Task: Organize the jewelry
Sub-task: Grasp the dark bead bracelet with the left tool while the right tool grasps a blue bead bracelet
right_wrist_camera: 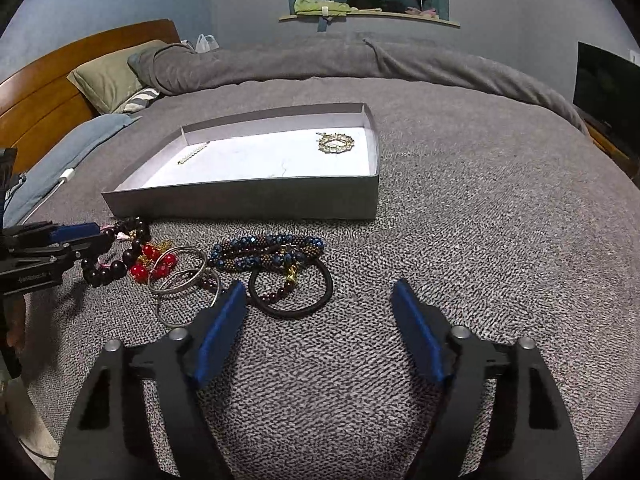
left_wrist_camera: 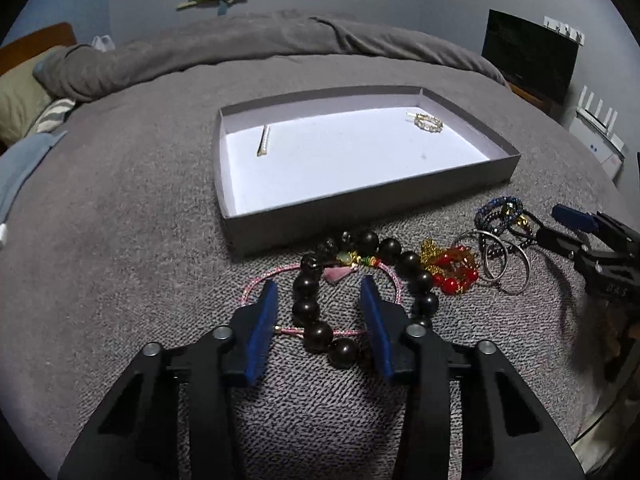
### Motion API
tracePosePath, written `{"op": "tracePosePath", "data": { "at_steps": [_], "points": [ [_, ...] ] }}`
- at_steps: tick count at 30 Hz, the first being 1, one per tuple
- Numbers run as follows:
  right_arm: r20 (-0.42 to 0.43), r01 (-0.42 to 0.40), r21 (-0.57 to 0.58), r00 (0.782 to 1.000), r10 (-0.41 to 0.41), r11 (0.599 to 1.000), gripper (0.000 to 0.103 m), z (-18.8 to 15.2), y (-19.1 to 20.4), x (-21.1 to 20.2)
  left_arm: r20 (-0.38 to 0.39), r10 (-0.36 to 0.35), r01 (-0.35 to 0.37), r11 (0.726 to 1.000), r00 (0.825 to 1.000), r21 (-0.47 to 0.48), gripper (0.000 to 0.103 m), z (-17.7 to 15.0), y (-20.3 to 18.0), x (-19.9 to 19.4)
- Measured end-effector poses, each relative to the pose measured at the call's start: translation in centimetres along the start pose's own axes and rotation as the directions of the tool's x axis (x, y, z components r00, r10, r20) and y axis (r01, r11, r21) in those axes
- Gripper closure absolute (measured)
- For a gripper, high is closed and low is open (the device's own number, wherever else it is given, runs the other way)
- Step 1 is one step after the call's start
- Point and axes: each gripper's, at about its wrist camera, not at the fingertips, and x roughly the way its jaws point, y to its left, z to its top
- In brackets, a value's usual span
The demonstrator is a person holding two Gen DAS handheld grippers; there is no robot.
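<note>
A grey shallow box (left_wrist_camera: 400, 196) (right_wrist_camera: 248, 200) lies on the bed, holding a pearl bar (left_wrist_camera: 263, 141) at its left and a gold ring bracelet (left_wrist_camera: 429, 123) (right_wrist_camera: 336, 143) at its right. In front of it lies a pile: a dark wooden bead bracelet (left_wrist_camera: 320, 332) (right_wrist_camera: 120, 268), a pink cord bracelet (left_wrist_camera: 256, 280), red bead jewelry (left_wrist_camera: 454, 274) (right_wrist_camera: 154, 266), silver bangles (left_wrist_camera: 504, 260) (right_wrist_camera: 180, 280), blue beaded bracelets (left_wrist_camera: 498, 210) (right_wrist_camera: 264, 250) and a black band (right_wrist_camera: 292, 292). My left gripper (left_wrist_camera: 322, 292) (right_wrist_camera: 80, 236) is open, its fingers straddling the dark beads and pink cord. My right gripper (right_wrist_camera: 320, 300) (left_wrist_camera: 576, 220) is open over the blanket beside the black band.
A grey blanket (right_wrist_camera: 460, 240) covers the bed. Pillows (right_wrist_camera: 108, 76) and a wooden headboard (right_wrist_camera: 48, 92) are at the left. A dark screen (left_wrist_camera: 528, 52) stands at the right. A shelf (right_wrist_camera: 368, 12) with clothes hangs on the far wall.
</note>
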Motion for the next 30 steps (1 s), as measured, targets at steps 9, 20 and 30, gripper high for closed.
{"op": "tracePosePath", "data": {
  "at_steps": [9,20,30],
  "points": [
    [-0.016,-0.034,0.018,0.999,0.034,0.999,0.060,2.2,0.4,1.4,-0.023,-0.009,0.008,1.000,1.000,-0.025,0.075,-0.4,0.8,0.6],
    [-0.092,-0.024,0.083,0.995,0.031,0.996,0.077,3.8,-0.4,4.0,-0.040,-0.029,0.027,0.999,0.999,-0.046,0.081,-0.6,1.6,1.5],
    [-0.082,-0.057,0.100,0.994,0.065,0.993,0.096,3.4,-0.3,3.8,-0.027,-0.020,0.019,1.000,0.999,-0.016,0.086,-0.6,1.3,1.6]
  ]
}}
